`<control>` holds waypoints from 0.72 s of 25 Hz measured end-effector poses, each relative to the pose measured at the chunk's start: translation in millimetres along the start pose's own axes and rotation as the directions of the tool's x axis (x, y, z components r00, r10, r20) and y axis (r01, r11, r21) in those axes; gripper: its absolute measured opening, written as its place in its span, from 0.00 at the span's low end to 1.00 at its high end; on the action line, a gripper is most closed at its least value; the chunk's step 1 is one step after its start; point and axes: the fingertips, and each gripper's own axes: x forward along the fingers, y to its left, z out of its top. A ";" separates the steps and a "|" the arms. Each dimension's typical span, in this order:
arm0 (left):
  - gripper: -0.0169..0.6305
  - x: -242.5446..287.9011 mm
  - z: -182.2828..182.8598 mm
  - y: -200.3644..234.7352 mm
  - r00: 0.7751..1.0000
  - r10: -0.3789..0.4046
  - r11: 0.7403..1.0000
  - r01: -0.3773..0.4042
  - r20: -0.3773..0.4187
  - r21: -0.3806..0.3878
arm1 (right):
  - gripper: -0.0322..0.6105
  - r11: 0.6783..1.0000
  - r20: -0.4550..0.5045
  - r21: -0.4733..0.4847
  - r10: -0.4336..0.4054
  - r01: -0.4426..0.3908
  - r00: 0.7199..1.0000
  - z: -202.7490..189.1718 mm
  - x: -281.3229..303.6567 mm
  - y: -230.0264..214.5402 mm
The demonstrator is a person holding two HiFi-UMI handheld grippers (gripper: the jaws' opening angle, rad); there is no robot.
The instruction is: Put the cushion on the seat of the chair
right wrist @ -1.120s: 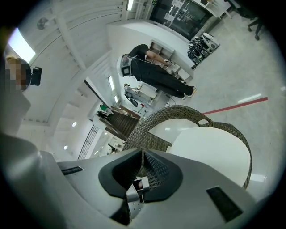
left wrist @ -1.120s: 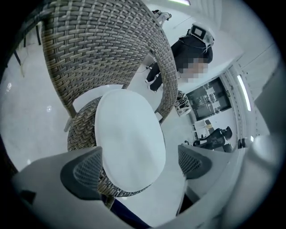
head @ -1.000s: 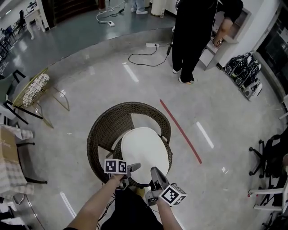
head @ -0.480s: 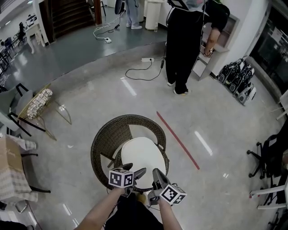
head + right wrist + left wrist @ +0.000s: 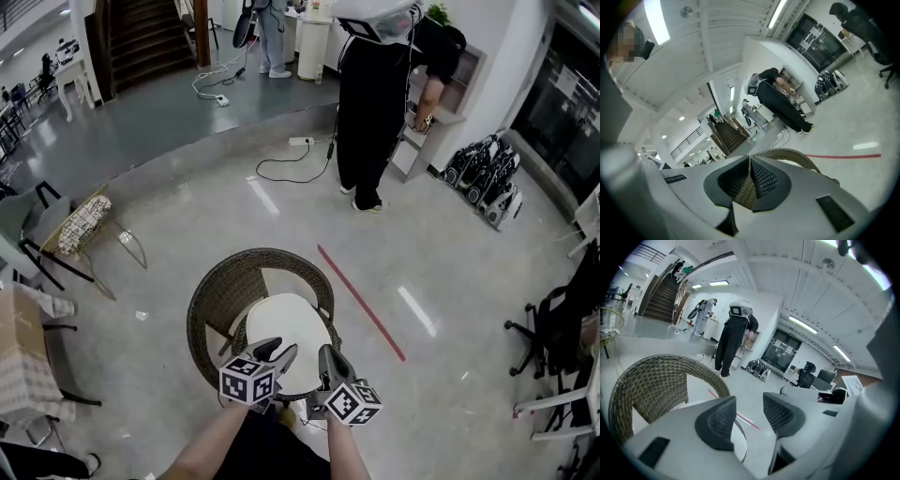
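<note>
A round white cushion (image 5: 286, 328) lies flat on the seat of the brown wicker chair (image 5: 211, 291) in the middle of the head view. Both grippers hover above the chair's near edge, clear of the cushion. My left gripper (image 5: 272, 352) has a gap between its jaws, which are closing with nothing between them; in the left gripper view (image 5: 749, 411) the wicker backrest (image 5: 651, 376) curves behind them. My right gripper (image 5: 328, 358) has its tips together. In the right gripper view (image 5: 749, 164) only the chair's wicker rim (image 5: 787, 154) shows beyond the pads.
A person in black (image 5: 375, 103) stands at a counter at the back. A red tape line (image 5: 361, 302) runs across the floor right of the chair. A gold wire stand (image 5: 80, 220) and a cloth-covered table (image 5: 19, 347) are at left, office chairs (image 5: 562, 328) at right.
Both grippers have lifted up and away from the cushion, which stays on the seat. The left jaws have narrowed. The chair looks smaller and farther below.
</note>
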 end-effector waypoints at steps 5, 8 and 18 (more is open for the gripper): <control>0.22 -20.2 25.7 -17.2 0.996 0.001 0.999 -0.005 0.086 0.045 | 0.09 0.993 0.076 -0.098 0.075 -0.067 0.994 36.6 -6.9 32.4; 0.14 -30.4 38.3 -27.3 0.991 -0.007 0.997 -0.003 0.136 0.077 | 0.09 0.987 0.107 -0.112 0.132 -0.120 0.985 51.9 -12.0 51.5; 0.03 -66.9 58.3 -50.5 0.966 0.011 0.987 -0.051 0.258 0.151 | 0.09 0.977 0.101 -0.151 0.169 -0.153 0.980 57.9 -28.0 98.2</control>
